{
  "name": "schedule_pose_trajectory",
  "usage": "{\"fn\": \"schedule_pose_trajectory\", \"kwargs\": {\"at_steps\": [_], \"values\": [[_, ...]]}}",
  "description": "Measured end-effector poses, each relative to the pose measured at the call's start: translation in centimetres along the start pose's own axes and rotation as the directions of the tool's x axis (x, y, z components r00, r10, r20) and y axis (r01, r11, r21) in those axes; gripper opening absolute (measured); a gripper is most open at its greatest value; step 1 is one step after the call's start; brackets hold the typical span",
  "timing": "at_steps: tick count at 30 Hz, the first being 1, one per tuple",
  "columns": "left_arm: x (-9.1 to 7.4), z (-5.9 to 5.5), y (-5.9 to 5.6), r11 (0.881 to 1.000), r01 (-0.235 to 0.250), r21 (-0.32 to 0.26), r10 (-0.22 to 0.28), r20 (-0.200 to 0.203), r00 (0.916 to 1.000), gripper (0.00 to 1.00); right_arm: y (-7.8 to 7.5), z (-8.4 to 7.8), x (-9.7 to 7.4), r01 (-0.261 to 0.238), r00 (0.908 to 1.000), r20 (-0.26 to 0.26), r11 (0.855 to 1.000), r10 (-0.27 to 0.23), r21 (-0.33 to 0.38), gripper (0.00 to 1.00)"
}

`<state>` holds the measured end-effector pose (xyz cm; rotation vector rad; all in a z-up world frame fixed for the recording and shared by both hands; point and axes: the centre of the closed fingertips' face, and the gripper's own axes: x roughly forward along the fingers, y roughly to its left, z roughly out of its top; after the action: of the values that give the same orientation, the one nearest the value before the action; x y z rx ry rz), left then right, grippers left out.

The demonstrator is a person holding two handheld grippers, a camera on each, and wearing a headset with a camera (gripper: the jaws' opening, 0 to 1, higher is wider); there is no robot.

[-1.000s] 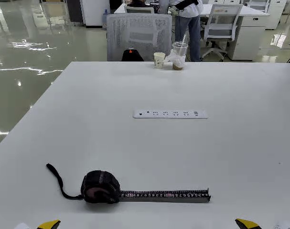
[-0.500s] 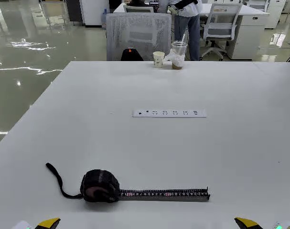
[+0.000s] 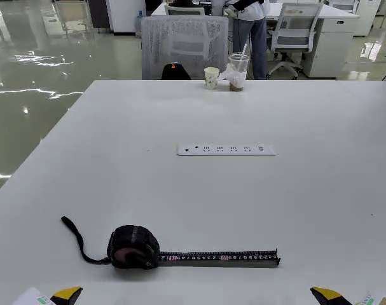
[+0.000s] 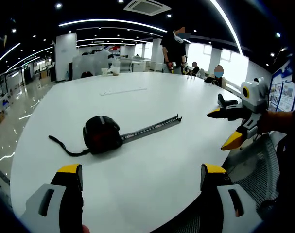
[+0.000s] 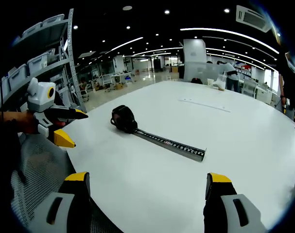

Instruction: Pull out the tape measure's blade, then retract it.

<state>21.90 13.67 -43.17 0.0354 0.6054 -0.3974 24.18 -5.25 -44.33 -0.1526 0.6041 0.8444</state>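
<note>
Your black round tape measure [image 3: 133, 248] lies near the white table's [image 3: 243, 190] front edge, numbered blade [image 3: 218, 257] out flat. Your left gripper [image 4: 141, 171] and right gripper [image 5: 148, 178] gape wide, empty.

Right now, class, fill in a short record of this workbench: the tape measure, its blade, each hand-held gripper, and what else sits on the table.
Tape measure case: black, on the white table
Blade: pulled out, lying flat
Strap: trailing away from the blade
Left hand-held gripper: open, empty, short of the tape
Right hand-held gripper: open, empty
Further back: power strip, paper cup
</note>
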Motion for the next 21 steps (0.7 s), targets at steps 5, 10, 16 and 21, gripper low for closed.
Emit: {"fn": "schedule_pose_trajectory", "kwargs": {"at_steps": [5,10,16,21], "values": [[0.2,0.1,0.0,1.000,0.002,0.002,-0.002,-0.007,1.0000,0.99,-0.3,-0.1,0.2,-0.010,0.9999,-0.005,1.000,0.010,-0.007,0.98],[0.5,0.5,0.1,1.000,-0.002,-0.001,0.002,-0.008,1.0000,0.99,-0.8,0.1,0.3,-0.016,0.9998,-0.008,1.000,0.016,-0.018,0.98],[1.1,1.0,0.3,1.000,-0.002,0.001,0.002,-0.014,0.9999,0.99,-1.4,0.0,0.5,-0.033,0.9992,-0.024,0.999,0.032,-0.036,0.97],[1.6,1.5,0.4,1.000,-0.001,0.000,0.001,-0.019,0.9998,0.99,-1.8,-0.2,0.6,-0.053,0.9978,-0.042,0.997,0.050,-0.051,0.96]]}}
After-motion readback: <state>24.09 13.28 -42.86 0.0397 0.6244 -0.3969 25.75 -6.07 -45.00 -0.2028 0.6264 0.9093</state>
